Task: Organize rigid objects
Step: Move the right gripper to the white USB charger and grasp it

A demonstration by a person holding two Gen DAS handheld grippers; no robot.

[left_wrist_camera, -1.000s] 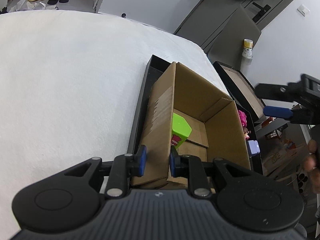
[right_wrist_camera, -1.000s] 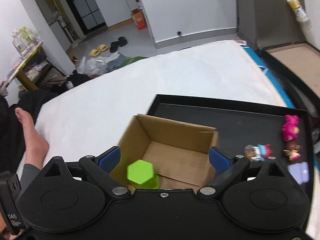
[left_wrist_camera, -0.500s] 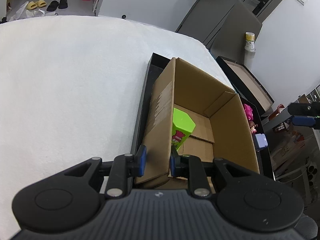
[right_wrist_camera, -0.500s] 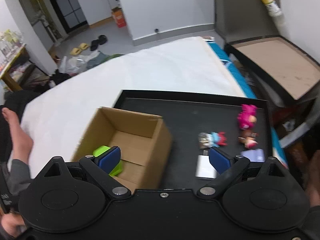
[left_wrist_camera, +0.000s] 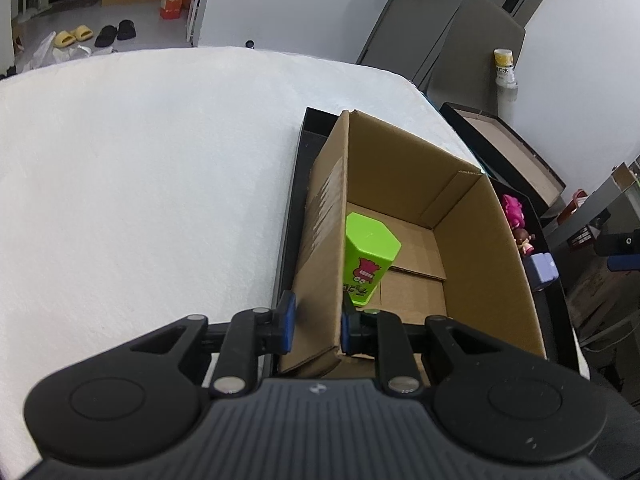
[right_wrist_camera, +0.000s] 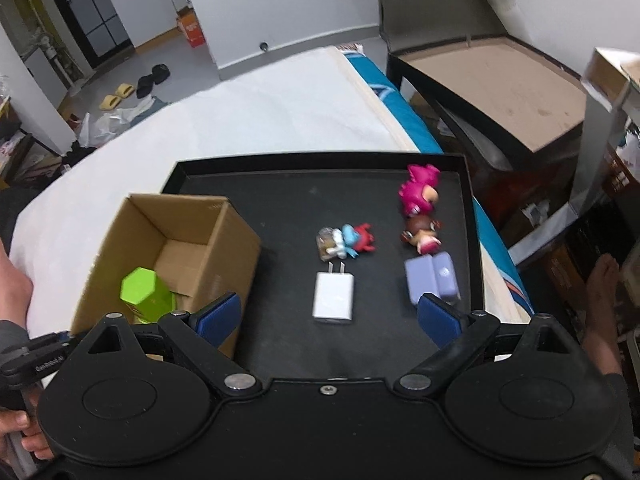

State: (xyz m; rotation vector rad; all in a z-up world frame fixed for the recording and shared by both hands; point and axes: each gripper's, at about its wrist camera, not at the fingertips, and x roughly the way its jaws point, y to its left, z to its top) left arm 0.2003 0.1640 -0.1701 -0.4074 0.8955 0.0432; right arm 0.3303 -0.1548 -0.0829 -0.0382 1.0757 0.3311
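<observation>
Right tongs [right_wrist_camera: 328,316] have swung from the cardboard box [right_wrist_camera: 224,240] over the charger [right_wrist_camera: 333,297].

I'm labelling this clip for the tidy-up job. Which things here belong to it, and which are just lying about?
Part of the job: cardboard box, gripped at its wall by the left gripper; green hexagonal container inside it; white charger; purple block; pink-haired figure; black tray.

Lying about: slippers; orange box.

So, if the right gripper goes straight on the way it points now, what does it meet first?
Probably the white charger, lying on the black tray between the open right gripper's fingers; depth is unclear.
</observation>
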